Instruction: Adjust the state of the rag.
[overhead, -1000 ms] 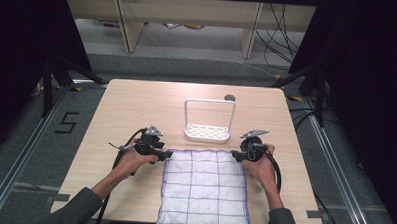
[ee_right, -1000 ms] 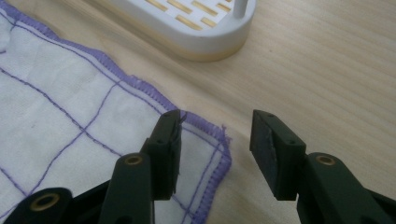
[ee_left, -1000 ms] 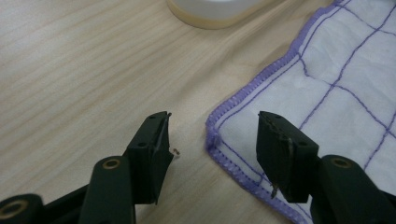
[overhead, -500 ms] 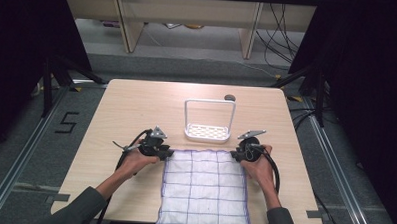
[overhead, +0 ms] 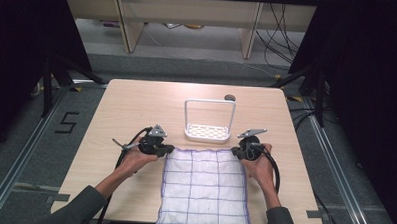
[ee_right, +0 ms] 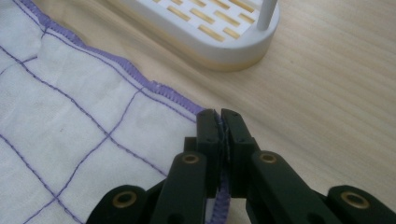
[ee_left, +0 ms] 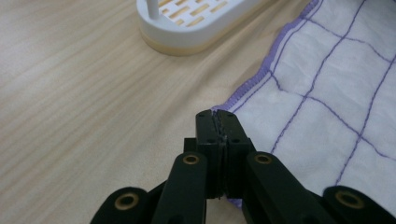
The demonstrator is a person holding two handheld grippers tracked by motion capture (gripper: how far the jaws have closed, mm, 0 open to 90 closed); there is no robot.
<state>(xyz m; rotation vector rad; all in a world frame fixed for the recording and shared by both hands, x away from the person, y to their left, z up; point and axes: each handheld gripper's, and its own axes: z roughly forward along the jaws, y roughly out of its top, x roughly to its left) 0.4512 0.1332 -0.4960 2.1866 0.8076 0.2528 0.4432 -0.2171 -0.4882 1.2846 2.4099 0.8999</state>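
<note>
Both the left gripper (ee_left: 217, 116) and right gripper (ee_right: 217, 114) have just closed, pinching the cloth's (overhead: 204, 187) far corners, likely for lifting or folding.

Cloth (overhead: 204, 192): thin white woven fabric, matt, faintly crinkled, with stitched purple grid lines and a purple overlocked hem; lower centre of the high view.
Tabletop (overhead: 136, 105): pale wood-grain laminate, smooth, low sheen.
Rack (overhead: 209, 131): white plastic, smooth and slightly glossy, with a slotted base and thin round-barred frame; centre of the high view.
Left tool (ee_left: 217, 135): black matt plastic jaws with brass-coloured rivets.
Right tool (ee_right: 218, 135): same black matt plastic, same brassy rivets.
</note>
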